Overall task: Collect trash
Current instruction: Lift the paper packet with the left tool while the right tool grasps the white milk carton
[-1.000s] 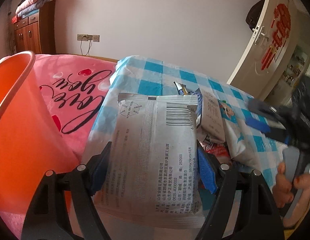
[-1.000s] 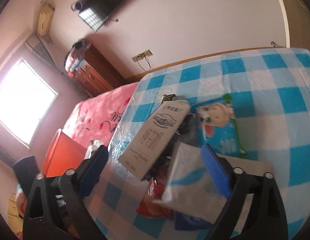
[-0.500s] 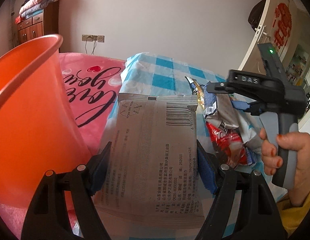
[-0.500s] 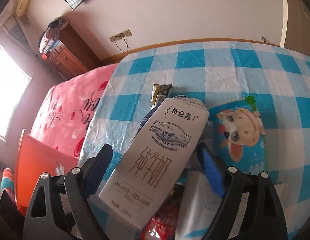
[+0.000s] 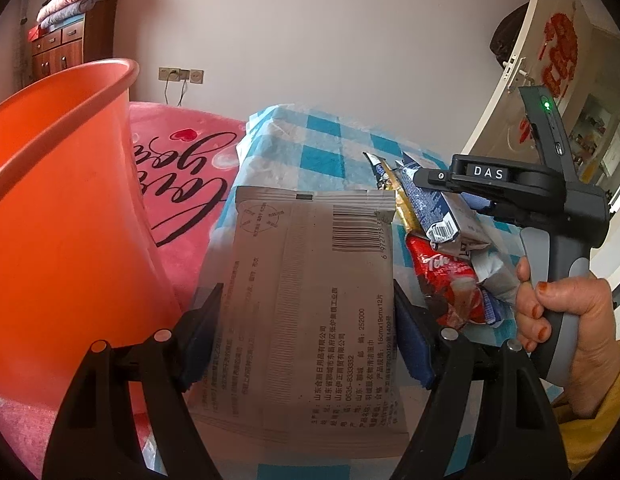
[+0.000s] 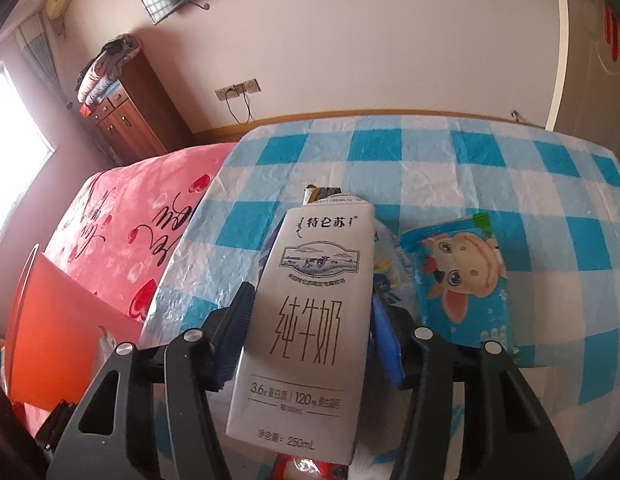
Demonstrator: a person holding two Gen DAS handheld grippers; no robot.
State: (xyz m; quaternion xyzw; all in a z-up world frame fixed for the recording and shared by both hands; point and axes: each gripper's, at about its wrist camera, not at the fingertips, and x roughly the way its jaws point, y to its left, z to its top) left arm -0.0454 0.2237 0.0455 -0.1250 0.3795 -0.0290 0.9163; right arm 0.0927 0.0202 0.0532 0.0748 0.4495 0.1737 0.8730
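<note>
The grey printed packet (image 5: 314, 312) sits clamped in the left gripper (image 5: 307, 334) beside the orange bucket (image 5: 61, 216). Only the right wrist view shows the white milk carton (image 6: 310, 328) pinched by the right gripper (image 6: 310, 340), which was open half a second ago. The red wrapper (image 5: 446, 284) is partly hidden.

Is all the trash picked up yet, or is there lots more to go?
Not yet. Nothing visibly sits in the orange plastic bucket; its inside is hidden. In hand: the left gripper clamps a grey printed sachet, and the right gripper clamps a white milk carton. Left on the blue checked tablecloth: a red snack wrapper and a blue cartoon packet.
</note>
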